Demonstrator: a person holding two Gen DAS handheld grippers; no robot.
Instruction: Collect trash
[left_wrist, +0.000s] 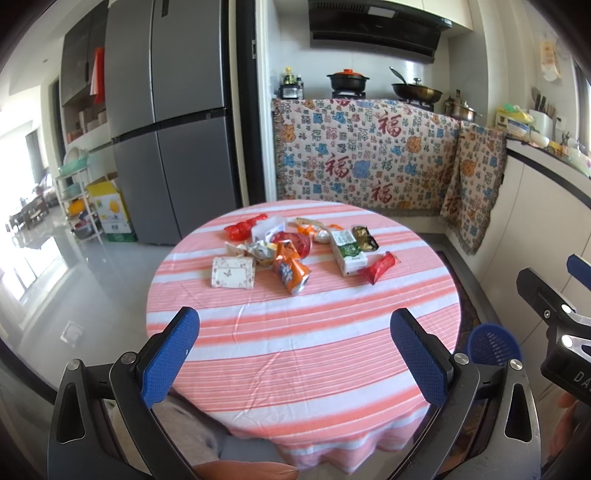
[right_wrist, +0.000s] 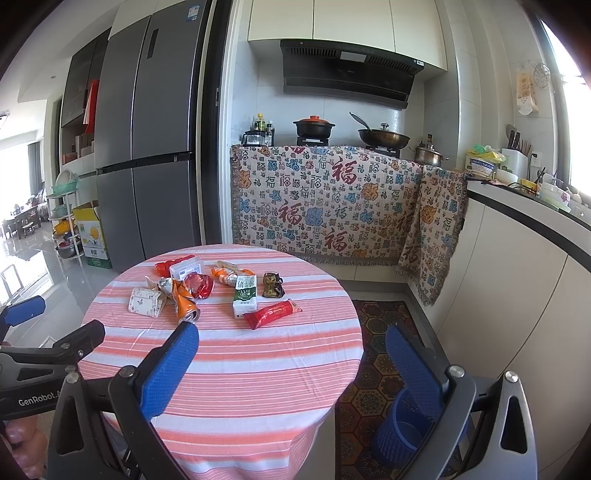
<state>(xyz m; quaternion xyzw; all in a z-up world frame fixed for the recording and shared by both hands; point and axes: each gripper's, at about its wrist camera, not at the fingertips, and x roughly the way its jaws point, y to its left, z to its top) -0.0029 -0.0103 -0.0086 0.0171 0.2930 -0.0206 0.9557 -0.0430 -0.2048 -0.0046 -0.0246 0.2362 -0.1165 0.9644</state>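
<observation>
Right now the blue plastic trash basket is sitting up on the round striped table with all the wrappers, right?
No. The blue plastic trash basket stands on the patterned rug on the floor, beside the round striped table, as the right wrist view shows. The wrappers, like the red snack wrapper, do lie on the table.

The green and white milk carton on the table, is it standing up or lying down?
Lying down. The milk carton rests flat on a broad face on the striped tablecloth, its printed front facing up, beside the red wrapper.

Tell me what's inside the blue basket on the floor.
The blue basket looks empty where its inside shows; the right gripper's finger covers part of it, so the rest is hidden.
</observation>
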